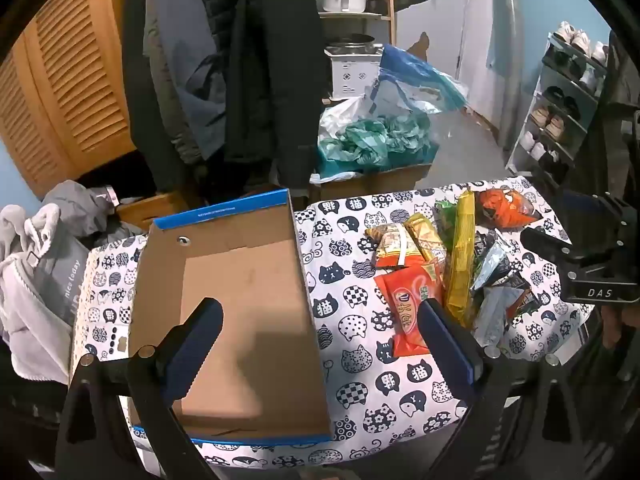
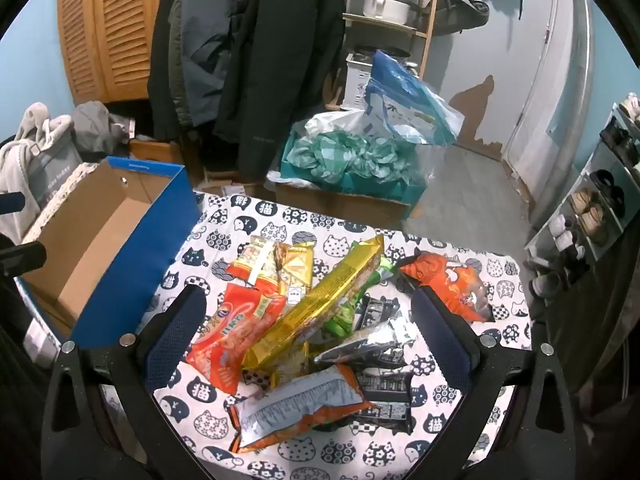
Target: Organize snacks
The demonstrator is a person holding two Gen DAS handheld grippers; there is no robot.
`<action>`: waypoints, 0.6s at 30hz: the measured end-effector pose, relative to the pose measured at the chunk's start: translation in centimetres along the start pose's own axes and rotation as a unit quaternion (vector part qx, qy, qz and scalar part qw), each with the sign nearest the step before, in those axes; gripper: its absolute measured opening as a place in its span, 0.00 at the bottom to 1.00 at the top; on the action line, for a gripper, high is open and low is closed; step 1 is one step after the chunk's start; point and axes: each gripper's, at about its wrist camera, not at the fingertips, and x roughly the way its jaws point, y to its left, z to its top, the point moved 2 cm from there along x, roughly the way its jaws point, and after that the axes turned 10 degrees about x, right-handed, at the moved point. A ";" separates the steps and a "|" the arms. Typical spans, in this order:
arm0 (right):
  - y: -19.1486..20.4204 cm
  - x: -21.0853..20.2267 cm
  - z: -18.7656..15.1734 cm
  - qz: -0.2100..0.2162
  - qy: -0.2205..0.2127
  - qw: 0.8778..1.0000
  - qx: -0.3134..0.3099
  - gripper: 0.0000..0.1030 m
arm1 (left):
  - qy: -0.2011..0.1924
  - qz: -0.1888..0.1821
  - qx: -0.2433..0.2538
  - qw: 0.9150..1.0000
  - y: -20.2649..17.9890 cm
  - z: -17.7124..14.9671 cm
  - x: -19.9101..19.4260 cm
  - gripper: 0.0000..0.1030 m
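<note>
Matt cardboard box point(image 1: 240, 280), glossy foil snack packets point(image 2: 312, 320), printed cloth point(image 2: 440, 396)

Blue box point(image 2: 132, 248) (brown inside), cat-print cloth point(image 2: 432, 248), gold packet point(image 2: 320, 304)

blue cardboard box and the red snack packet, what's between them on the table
Only bare cat-print tablecloth between the blue cardboard box and the red snack packet, clearest in the left wrist view.

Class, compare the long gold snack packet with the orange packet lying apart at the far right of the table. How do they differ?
The gold packet is long and narrow; the orange packet is short and broad. The gold one lies across the pile; the orange one lies apart on the cloth. Both are unopened-looking and outside the box.
</note>
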 end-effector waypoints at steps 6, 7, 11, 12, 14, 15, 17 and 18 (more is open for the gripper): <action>-0.1 0.1 0.0 0.000 -0.002 1.000 0.001 0.97 | 0.000 -0.002 -0.002 1.000 0.0 0.0 0.0 0.96; -0.1 0.0 -0.1 0.001 -0.002 1.000 0.001 0.97 | -0.001 -0.002 -0.002 1.000 0.0 0.0 -0.1 0.96; -0.1 0.1 -0.1 -0.001 0.001 1.000 -0.001 0.97 | -0.002 -0.002 -0.001 1.000 0.1 0.0 0.1 0.96; -0.1 0.1 -0.1 -0.003 0.000 1.000 -0.002 0.97 | -0.002 -0.001 -0.001 1.000 0.1 0.2 0.3 0.96; 0.0 -0.1 0.0 -0.004 0.000 1.000 -0.004 0.97 | -0.002 -0.003 -0.001 1.000 0.2 0.1 0.2 0.96; -0.1 0.2 -0.2 -0.004 0.000 1.000 -0.003 0.97 | -0.002 -0.003 -0.002 1.000 0.3 0.1 0.1 0.96; -0.2 0.3 -0.3 -0.004 0.001 1.000 -0.004 0.97 | -0.002 -0.003 -0.001 1.000 0.2 0.1 0.1 0.96; -0.1 0.2 -0.3 -0.004 0.001 1.000 -0.004 0.97 | -0.002 -0.003 0.000 1.000 0.2 0.1 0.0 0.96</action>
